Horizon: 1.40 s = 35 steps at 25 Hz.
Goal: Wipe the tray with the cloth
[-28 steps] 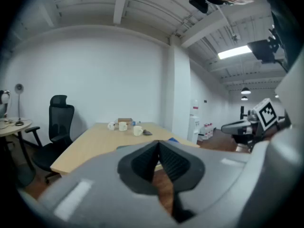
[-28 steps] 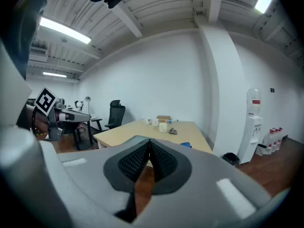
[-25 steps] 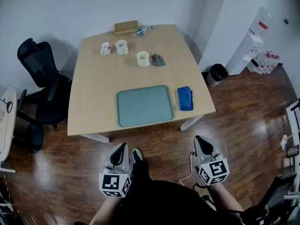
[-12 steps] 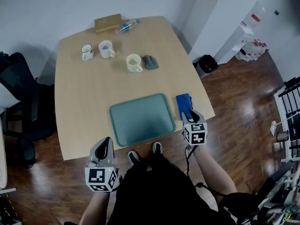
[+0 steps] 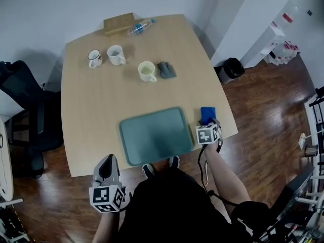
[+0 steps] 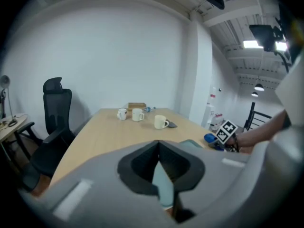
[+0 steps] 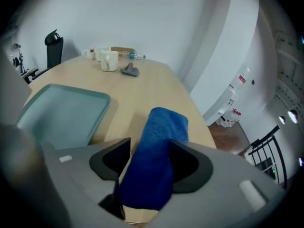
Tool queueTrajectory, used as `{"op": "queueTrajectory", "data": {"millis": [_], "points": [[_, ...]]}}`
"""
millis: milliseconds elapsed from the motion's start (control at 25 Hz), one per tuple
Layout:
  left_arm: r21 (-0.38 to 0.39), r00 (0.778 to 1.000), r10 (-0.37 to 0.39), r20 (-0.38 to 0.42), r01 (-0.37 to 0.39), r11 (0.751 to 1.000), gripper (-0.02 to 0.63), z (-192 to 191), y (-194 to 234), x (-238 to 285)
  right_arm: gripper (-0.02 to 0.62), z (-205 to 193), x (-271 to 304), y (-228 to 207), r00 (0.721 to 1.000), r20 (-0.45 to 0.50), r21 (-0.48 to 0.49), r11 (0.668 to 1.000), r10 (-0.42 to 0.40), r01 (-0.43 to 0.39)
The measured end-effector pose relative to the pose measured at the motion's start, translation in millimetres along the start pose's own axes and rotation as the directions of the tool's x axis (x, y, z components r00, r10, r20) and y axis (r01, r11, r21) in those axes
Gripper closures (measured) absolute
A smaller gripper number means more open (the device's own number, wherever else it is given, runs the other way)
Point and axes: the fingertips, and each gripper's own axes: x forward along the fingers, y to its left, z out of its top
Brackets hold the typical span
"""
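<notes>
Now picking up: right gripper (image 7: 149, 146) jaws just opened wide astride the blue cloth (image 7: 164, 120), unpinched, between tray (image 5: 154, 134) and right edge of table (image 5: 96, 105); next, closing firmly, then lifting.

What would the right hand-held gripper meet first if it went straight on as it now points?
Likely the blue cloth on the table: it lies between this hand-held gripper's jaws, which have just been opening.

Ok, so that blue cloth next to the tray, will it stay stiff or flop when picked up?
Probably floppy: the blue cloth looks like soft, fuzzy fabric folded into a thick bundle. Lifted at one spot, it likely droops and may unfold. Likely light and not slippery, given its nappy surface.
</notes>
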Motion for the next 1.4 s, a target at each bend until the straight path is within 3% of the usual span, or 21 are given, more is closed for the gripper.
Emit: {"op": "queueTrajectory", "data": {"millis": [320, 560, 640, 720, 800, 880, 960, 1000, 1080, 1160, 1200, 1280, 1400], "points": [[0.010, 0.998, -0.061, 0.010, 0.061, 0.998, 0.603, 4, -25, 29, 0.331, -15, 11, -41, 0.998, -0.052, 0.068, 0.997, 0.043, -0.039], [0.010, 0.999, -0.046, -0.012, 0.046, 0.999, 0.603, -10, -14, 39, 0.453, -16, 12, -55, 0.996, -0.058, -0.154, 0.987, -0.066, 0.056], [0.014, 0.999, -0.028, -0.037, 0.029, 0.999, 0.603, -23, -5, 42, 0.482, -20, 14, -56, 1.000, -0.020, -0.101, 0.995, -0.019, 0.017], [0.019, 0.997, -0.009, -0.072, 0.010, 1.000, 0.603, -39, 6, 45, 0.492, -18, 10, -55, 0.992, 0.083, 0.041, 0.994, 0.098, -0.101], [0.020, 0.994, 0.004, -0.113, -0.002, 1.000, 0.603, -56, 17, 47, 0.494, -1, -13, -48, 0.941, 0.247, 0.166, 0.947, 0.230, -0.275], [0.008, 0.987, 0.005, -0.160, -0.004, 1.000, 0.603, -73, 25, 52, 0.494, 24, -42, -32, 0.867, 0.380, 0.189, 0.890, 0.323, -0.415], [-0.021, 0.978, -0.013, -0.210, 0.009, 1.000, 0.603, -90, 29, 60, 0.492, 45, -62, -15, 0.815, 0.439, 0.156, 0.861, 0.378, -0.484], [-0.042, 0.971, -0.031, -0.236, 0.021, 0.999, 0.603, -98, 29, 65, 0.492, 53, -65, -7, 0.808, 0.443, 0.139, 0.861, 0.389, -0.490], [-0.104, 0.956, -0.070, -0.285, 0.042, 0.994, 0.601, -113, 28, 75, 0.492, 62, -60, 6, 0.835, 0.403, 0.094, 0.890, 0.376, -0.447], [-0.155, 0.936, -0.089, -0.340, 0.038, 0.987, 0.468, -129, 27, 83, 0.492, 66, -47, 20, 0.890, 0.322, -0.003, 0.940, 0.324, -0.341], [-0.157, 0.924, -0.089, -0.373, 0.032, 0.987, 0.454, -137, 26, 86, 0.492, 67, -40, 30, 0.913, 0.282, -0.063, 0.955, 0.295, -0.289], [-0.120, 0.890, -0.086, -0.448, 0.036, 0.992, 0.456, -155, 25, 86, 0.491, 67, -30, 55, 0.941, 0.214, -0.138, 0.962, 0.261, -0.235], [-0.068, 0.842, -0.107, -0.529, 0.083, 0.994, 0.474, -174, 20, 74, 0.491, 62, -21, 95, 0.957, 0.138, -0.155, 0.960, 0.254, -0.232]]}}
